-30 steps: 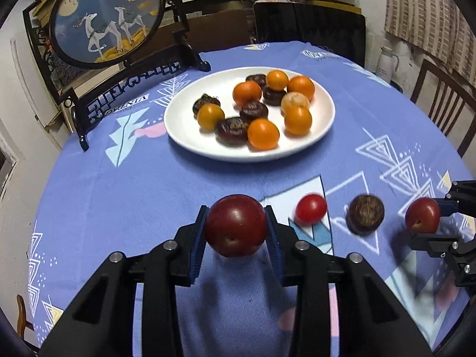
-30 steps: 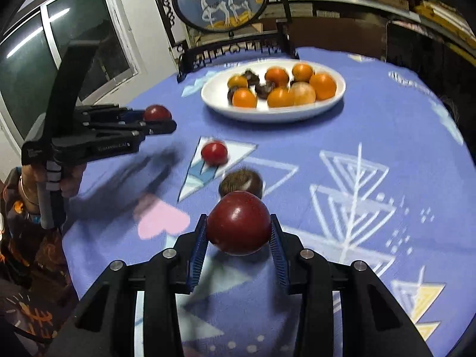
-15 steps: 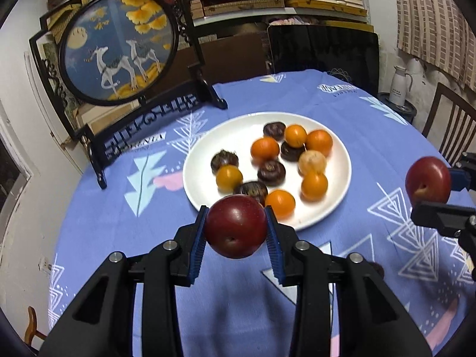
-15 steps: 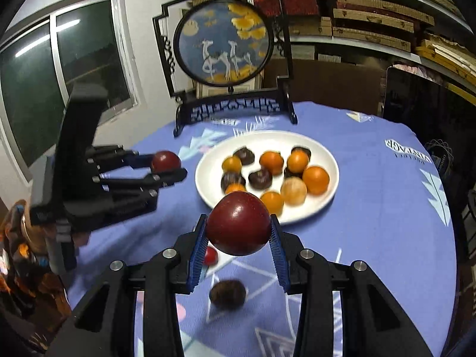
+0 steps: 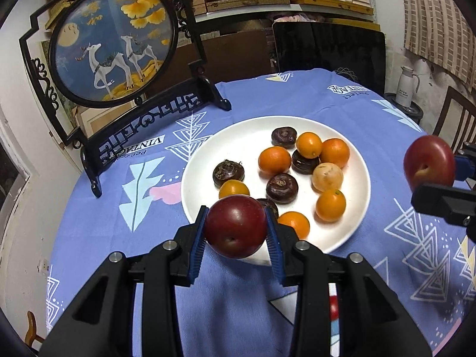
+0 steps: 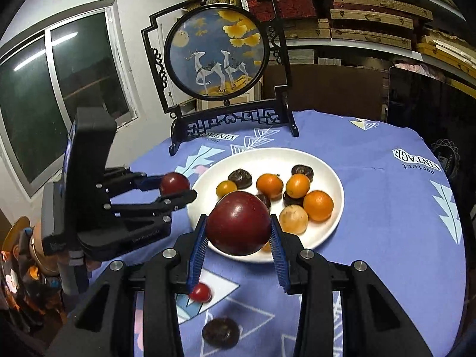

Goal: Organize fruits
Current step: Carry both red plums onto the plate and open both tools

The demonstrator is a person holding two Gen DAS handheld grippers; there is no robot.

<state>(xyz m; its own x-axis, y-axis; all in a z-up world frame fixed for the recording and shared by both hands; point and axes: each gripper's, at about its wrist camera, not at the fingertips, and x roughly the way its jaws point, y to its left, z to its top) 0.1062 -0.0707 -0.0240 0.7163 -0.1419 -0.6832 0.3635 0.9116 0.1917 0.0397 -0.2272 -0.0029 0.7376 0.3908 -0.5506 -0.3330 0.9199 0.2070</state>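
Note:
My left gripper (image 5: 236, 226) is shut on a dark red plum (image 5: 235, 223), held in the air over the near rim of the white plate (image 5: 253, 136). My right gripper (image 6: 238, 227) is shut on a second dark red plum (image 6: 238, 220), also above the plate's (image 6: 327, 172) near rim. Each wrist view shows the other gripper's plum (image 5: 428, 162) (image 6: 175, 183) to one side. The plate holds several small oranges, dark water chestnuts and a pale round fruit. A cherry tomato (image 6: 200, 292) and a loose water chestnut (image 6: 220, 331) lie on the blue cloth below the right gripper.
A round deer picture on a black stand (image 5: 113, 44) stands behind the plate, on the table's far left. A dark panel (image 5: 327, 53), a white flask (image 5: 406, 86) and a wooden chair (image 5: 458, 113) are beyond the table edge. A window (image 6: 59, 89) is at the left.
Both grippers have risen and moved toward the plate with their plums. The plate now sits right under the fingertips, and the tomato and chestnut have slid back beneath the right gripper.

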